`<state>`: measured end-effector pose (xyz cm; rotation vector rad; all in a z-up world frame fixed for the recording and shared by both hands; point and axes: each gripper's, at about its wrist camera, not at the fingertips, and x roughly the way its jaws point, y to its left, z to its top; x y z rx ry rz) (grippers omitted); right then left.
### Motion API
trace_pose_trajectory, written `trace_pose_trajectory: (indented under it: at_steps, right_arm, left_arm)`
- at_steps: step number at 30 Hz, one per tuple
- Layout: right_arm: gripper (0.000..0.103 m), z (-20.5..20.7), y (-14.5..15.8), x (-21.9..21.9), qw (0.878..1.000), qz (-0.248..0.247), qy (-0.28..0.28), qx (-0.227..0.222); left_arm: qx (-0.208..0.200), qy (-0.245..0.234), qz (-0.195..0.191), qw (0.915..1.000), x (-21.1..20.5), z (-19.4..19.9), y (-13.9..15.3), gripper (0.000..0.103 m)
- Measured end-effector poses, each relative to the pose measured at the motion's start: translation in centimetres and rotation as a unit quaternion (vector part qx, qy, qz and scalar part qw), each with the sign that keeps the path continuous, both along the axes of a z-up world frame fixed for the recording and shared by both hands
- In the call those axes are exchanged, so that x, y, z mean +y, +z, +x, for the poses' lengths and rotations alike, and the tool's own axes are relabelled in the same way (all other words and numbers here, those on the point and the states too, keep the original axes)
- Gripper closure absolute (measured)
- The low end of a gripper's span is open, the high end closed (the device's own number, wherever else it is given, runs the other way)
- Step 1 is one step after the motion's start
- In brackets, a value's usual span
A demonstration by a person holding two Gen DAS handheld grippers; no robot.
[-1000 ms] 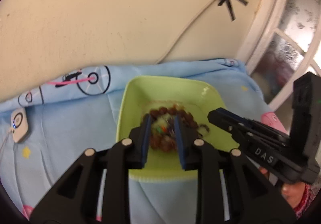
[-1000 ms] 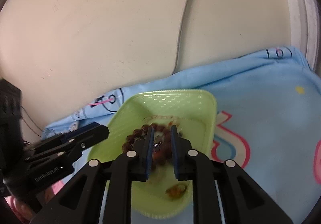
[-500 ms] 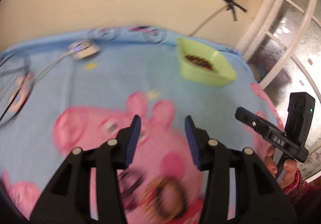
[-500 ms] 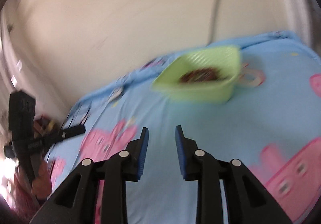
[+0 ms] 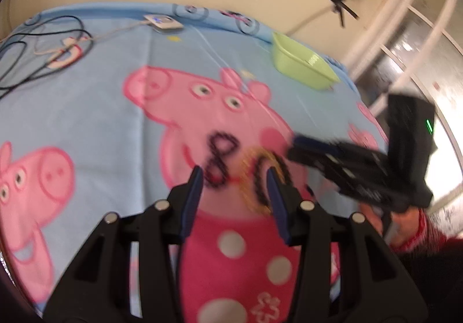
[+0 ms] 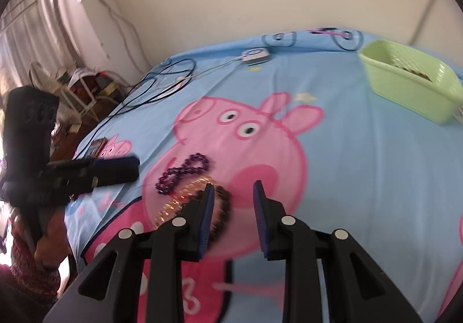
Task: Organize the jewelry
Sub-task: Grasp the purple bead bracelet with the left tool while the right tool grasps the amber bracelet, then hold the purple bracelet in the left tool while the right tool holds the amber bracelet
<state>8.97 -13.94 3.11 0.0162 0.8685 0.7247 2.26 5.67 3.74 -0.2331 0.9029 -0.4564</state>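
Observation:
On the blue cartoon-pig sheet lie three bracelets close together: a purple bead one twisted into a figure eight, a gold one and a dark brown bead one. My left gripper hovers just short of them, open, gripping nothing. My right gripper is open too and empty, with the dark bracelet by its left finger. Each gripper's tip shows in the other's view, the right gripper and the left gripper. The green basket stands far back at the right, with brown beads inside.
A white plug-in device and loose black cables lie at the sheet's far left. A white-framed glass door stands to the right. Furniture and clutter sit beyond the sheet's left edge. The wall runs along the back.
Both grippers have pulled back from the green basket to the near middle of the sheet, leaving the brown beads inside it. Their jaws stand wider, and the three bracelets have come into view.

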Motion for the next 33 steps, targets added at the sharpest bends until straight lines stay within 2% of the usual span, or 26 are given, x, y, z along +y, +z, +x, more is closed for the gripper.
trace_pose_trajectory:
  at_steps: [2,4,6,8,12,16,18,20,21,22,25,27,31,33]
  right_arm:
    - [0.100,0.2,-0.1,1.1,1.000,-0.009,0.013,-0.001]
    - [0.100,0.7,-0.5,2.2,0.999,-0.023,0.025,0.000]
    - [0.103,1.1,-1.2,3.3,0.999,-0.038,0.038,0.005]
    - [0.103,1.3,-1.2,3.3,0.999,-0.038,0.032,0.000]
    - [0.103,1.6,0.0,1.4,1.000,0.007,0.004,-0.002]
    - [0.103,3.0,0.6,-1.6,0.998,0.037,-0.047,0.000]
    - [0.103,3.8,0.5,-3.5,0.996,0.050,-0.075,0.004]
    - [0.103,4.5,0.2,-5.3,0.993,0.060,-0.101,0.010]
    - [0.103,4.9,-0.1,-6.4,0.991,0.067,-0.115,0.016]
    - [0.103,5.3,-0.5,-7.3,0.989,0.073,-0.127,0.024]
    - [0.103,6.3,-1.9,-9.8,0.980,0.114,-0.149,0.062]
    - [0.103,6.3,-1.8,-10.2,0.978,0.129,-0.150,0.057]
    - [0.103,5.7,-1.4,-9.1,0.985,0.108,-0.127,0.040]
    - [0.103,5.7,-1.3,-8.8,0.986,0.107,-0.120,0.039]
  left_arm:
    - [0.009,-0.014,0.002,0.9999,-1.0,-0.5,-0.6,0.060]
    - [0.017,-0.018,0.022,0.9995,-1.9,-0.8,-1.4,0.060]
    - [0.017,-0.010,0.044,0.9988,-2.1,-0.7,-1.9,0.060]
    - [0.018,0.005,0.037,0.9991,-1.3,-0.2,-1.8,0.060]
    - [0.011,0.037,0.029,0.9989,0.3,0.9,-1.0,0.060]
    - [0.015,0.051,0.083,0.9951,-0.5,2.5,-1.8,0.060]
    - [0.002,0.044,0.106,0.9934,-1.7,2.9,-1.8,0.060]
    - [-0.011,0.040,0.134,0.9901,-2.8,3.4,-2.1,0.074]
    - [-0.023,0.037,0.150,0.9877,-3.5,3.6,-2.2,0.087]
    - [-0.030,0.036,0.159,0.9863,-3.9,3.8,-2.3,0.091]
    - [-0.031,0.034,0.142,0.9888,-4.1,4.3,-2.3,0.093]
    - [-0.031,0.040,0.120,0.9914,-3.7,4.5,-2.4,0.093]
    - [-0.025,0.043,0.086,0.9950,-3.3,4.4,-2.3,0.093]
    - [-0.036,0.031,0.066,0.9967,-3.2,3.9,-2.0,0.094]
